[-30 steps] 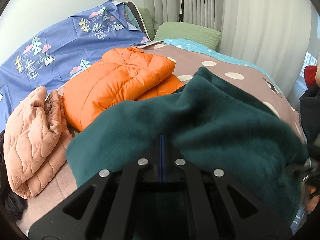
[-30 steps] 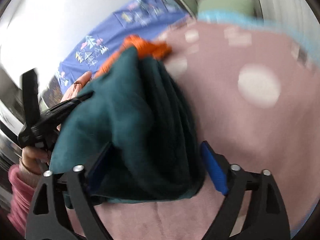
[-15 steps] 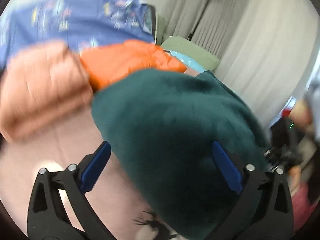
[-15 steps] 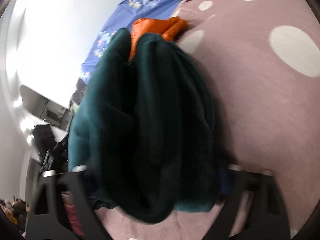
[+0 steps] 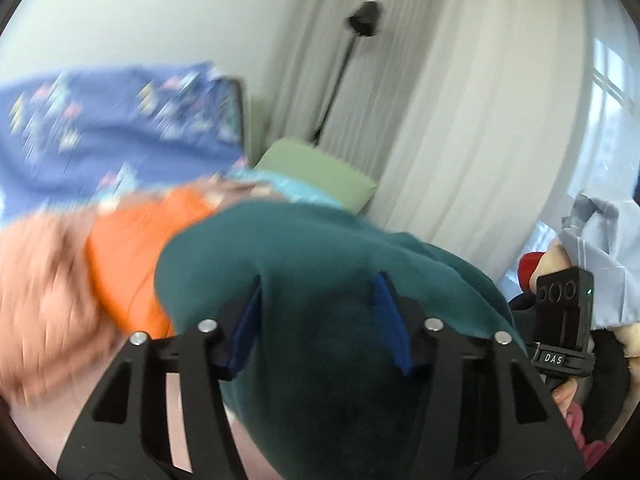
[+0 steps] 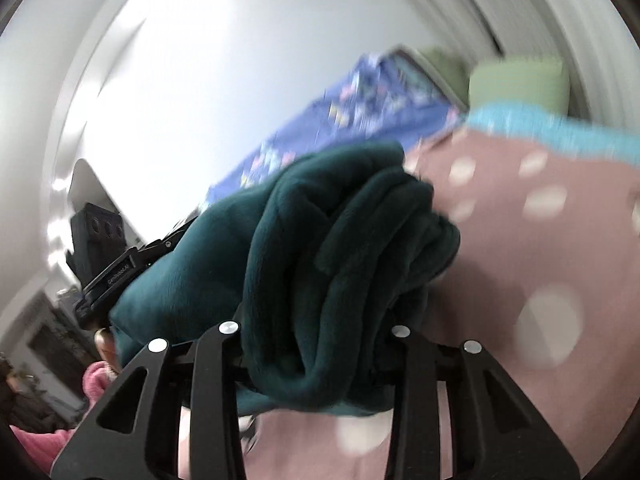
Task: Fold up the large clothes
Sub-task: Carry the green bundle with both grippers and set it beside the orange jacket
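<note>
The bed, under a dusty-pink cover with pale dots, fills the right wrist view's right half; the left wrist view shows only a thin sliver of that cover at its lower left. White curtains take up much of the left wrist view, with a dark stand in front of them, and appear only as a blurred strip in the other. A blue patterned sheet and a green pillow lie at the head of the bed in both views.

The folded dark green fleece is held above the bed, bunched between both tools. Its stacked folds show edge-on only in the right wrist view. The left wrist view alone shows the orange puffer jacket and a peach quilted garment beyond it, both blurred.

The left gripper has just been closing; its blue fingers press into the fleece from either side. The right gripper has also just been closing, about a third open, clamped on the thick bundle; its pads are buried in the cloth. Each view catches the other tool at its edge, and a pink sleeve.
</note>
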Demonstrator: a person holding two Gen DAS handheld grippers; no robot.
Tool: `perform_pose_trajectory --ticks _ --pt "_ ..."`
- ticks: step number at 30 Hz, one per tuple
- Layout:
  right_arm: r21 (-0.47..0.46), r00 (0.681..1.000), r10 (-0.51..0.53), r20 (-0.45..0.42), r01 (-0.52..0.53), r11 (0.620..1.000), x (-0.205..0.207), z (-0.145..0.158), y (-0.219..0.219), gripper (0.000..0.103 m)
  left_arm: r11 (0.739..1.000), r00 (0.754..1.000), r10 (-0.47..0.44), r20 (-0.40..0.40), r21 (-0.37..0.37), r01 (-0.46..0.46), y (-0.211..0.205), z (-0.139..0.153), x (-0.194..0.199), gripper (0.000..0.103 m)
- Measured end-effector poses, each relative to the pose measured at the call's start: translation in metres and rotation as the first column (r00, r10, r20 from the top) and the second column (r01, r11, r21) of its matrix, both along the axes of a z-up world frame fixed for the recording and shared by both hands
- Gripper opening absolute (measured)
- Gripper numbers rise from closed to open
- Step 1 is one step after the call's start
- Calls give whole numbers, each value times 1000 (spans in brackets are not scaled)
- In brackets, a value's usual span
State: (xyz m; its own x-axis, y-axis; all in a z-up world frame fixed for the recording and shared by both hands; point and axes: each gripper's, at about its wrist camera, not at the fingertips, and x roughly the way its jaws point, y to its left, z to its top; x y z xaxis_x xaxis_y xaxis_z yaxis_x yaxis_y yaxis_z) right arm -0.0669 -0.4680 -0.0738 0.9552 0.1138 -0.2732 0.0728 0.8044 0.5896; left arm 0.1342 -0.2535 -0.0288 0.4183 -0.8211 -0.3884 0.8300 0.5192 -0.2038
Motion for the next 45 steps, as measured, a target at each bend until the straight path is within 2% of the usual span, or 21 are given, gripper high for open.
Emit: perform_pose_trajectory --ticks 3,4,5,7,8,9,12,13,17,20,24,27,29,30,31,32,33,35,37,41,45 --pt "-71 996 -90 24 92 993 19 22 -32 35 997 995 -80 67 23 79 -68 27 17 50" --pt "-74 994 -103 40 106 992 25 25 -44 34 985 982 -172 74 11 171 -82 33 21 10" --pt "-97 991 -127 45 131 987 35 25 -62 33 965 964 -260 57 33 258 -101 39 24 4" --pt "-143 983 -184 -6 182 973 57 14 -81 33 972 971 -221 87 100 212 -147 35 26 5" --pt "-78 978 -197 -76 191 979 62 -7 -95 32 971 974 -216 65 117 207 -156 24 27 5" --pt "-22 973 -190 -127 189 982 60 -29 -102 32 970 977 -213 27 127 208 -155 14 31 8" --pt "50 974 -173 -146 182 982 7 -80 -94 33 980 994 -103 -18 166 105 -115 -33 41 37" --pt "71 978 -162 -129 172 982 -4 -89 -90 33 986 996 -81 -32 146 85 -103 -43 44 57" --pt "45 991 -102 -83 106 993 -26 -100 -69 34 999 977 -6 -213 35 14 -45 -87 59 88" --pt "-27 989 -99 -106 97 995 -11 -86 -65 34 1000 941 -7 -338 7 10 -29 -106 64 97" --pt "-46 988 -99 -123 94 995 -4 -83 -58 38 1000 906 16 -423 13 -11 -16 -121 79 101" --pt "-49 978 -128 -162 122 991 -2 -91 -60 61 998 853 -63 -518 -46 45 -17 -137 94 101" --pt "5 972 -125 -198 129 992 4 -103 -70 81 993 816 -112 -567 -93 72 -27 -148 100 101" --pt "69 976 -95 -197 110 992 9 -110 -78 84 990 789 -130 -600 -128 65 -33 -156 102 101" --pt "242 987 -3 -158 41 969 17 -127 -94 84 990 786 -118 -607 -138 42 -35 -160 103 101" --pt "356 992 42 -122 4 934 23 -139 -102 84 990 793 -103 -601 -142 21 -39 -161 103 101" --pt "374 994 37 -106 5 927 26 -140 -104 79 989 798 -103 -594 -148 18 -43 -160 104 101" --pt "319 993 8 -120 31 947 26 -127 -96 55 988 819 -107 -563 -149 27 -52 -152 101 101" --pt "239 991 -35 -131 66 969 24 -113 -85 48 986 857 -129 -499 -157 57 -61 -134 93 97" --pt "120 994 -100 -39 104 987 17 -89 -71 43 974 941 -197 -276 -164 156 -86 -79 63 91" --pt "77 977 -199 73 194 978 21 -63 -100 42 961 959 -259 -119 -129 244 -129 -25 67 90"
